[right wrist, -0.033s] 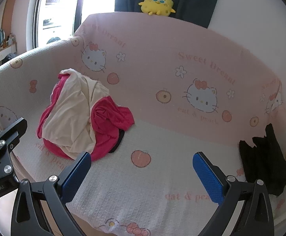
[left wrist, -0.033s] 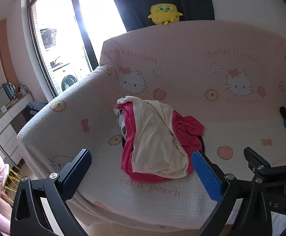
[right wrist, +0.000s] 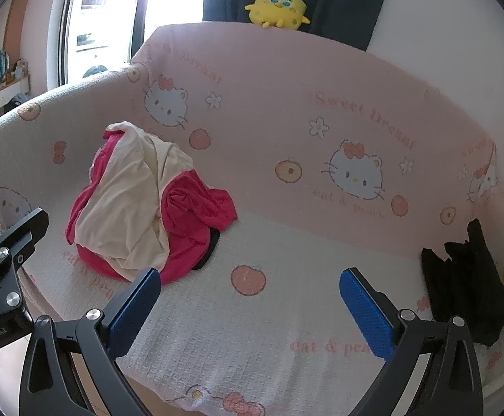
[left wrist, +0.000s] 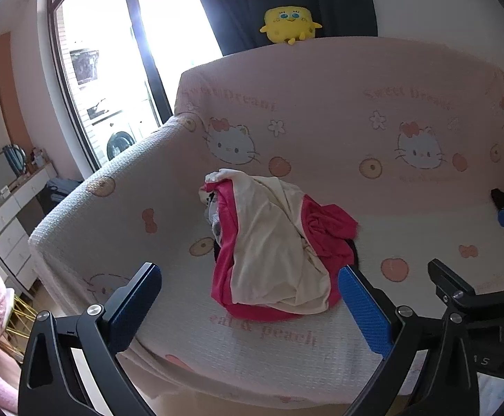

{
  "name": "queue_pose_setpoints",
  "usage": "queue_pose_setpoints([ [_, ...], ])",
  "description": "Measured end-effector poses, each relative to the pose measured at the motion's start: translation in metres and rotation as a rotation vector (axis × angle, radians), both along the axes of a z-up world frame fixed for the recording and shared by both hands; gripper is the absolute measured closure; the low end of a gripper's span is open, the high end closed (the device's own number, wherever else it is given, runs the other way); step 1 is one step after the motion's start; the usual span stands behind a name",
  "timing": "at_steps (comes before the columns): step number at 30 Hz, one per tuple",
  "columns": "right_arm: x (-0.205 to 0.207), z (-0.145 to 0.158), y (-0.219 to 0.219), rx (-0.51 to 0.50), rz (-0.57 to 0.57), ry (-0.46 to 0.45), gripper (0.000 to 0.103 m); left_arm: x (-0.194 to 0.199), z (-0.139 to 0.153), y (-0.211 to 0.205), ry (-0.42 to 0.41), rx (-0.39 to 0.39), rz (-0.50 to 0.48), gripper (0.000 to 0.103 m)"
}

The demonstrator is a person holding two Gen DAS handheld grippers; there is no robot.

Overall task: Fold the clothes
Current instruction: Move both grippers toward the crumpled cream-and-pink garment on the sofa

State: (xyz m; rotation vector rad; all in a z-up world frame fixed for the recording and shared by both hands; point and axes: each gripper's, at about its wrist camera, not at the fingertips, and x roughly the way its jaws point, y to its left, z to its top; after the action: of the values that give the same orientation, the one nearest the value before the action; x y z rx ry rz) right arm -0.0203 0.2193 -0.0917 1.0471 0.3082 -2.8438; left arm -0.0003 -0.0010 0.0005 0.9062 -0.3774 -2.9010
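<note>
Pink-cream clothes heap (left wrist: pixel 272 246) unmoved on sofa (left wrist: pixel 321 343); left gripper (left wrist: pixel 250 305), right gripper (right wrist: pixel 250 306) unchanged, wide open, empty.

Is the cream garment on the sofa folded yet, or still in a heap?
Still in a heap. The cream garment lies crumpled and creased over the pink garment, with uneven edges. Neither gripper touches it.

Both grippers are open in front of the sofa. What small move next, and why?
Probably ease the left gripper forward to the cream garment: it lies crumpled on top of the pink one, directly ahead, and both grippers, the right gripper too, are open and empty.
</note>
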Motion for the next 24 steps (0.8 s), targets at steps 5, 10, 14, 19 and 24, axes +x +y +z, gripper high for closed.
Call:
queue_pose_setpoints([
  [5,-0.004,0.002,0.0,0.007,0.011,-0.001,0.0,-0.004,0.001,-0.004,-0.002,-0.008,0.009,0.0],
  [10,-0.01,-0.002,-0.006,-0.005,0.021,-0.031,0.0,-0.002,-0.003,-0.013,-0.031,0.057,0.005,0.0],
  [14,-0.015,-0.009,-0.01,-0.027,0.038,-0.063,0.0,-0.012,-0.007,-0.032,-0.066,0.089,-0.007,0.0],
  [19,-0.029,-0.025,-0.009,-0.09,0.08,-0.141,0.0,-0.028,-0.03,-0.037,-0.115,0.039,0.01,0.0],
  [24,-0.055,-0.03,-0.019,-0.077,0.195,-0.22,0.0,-0.05,-0.045,-0.042,-0.145,0.042,0.01,0.0],
])
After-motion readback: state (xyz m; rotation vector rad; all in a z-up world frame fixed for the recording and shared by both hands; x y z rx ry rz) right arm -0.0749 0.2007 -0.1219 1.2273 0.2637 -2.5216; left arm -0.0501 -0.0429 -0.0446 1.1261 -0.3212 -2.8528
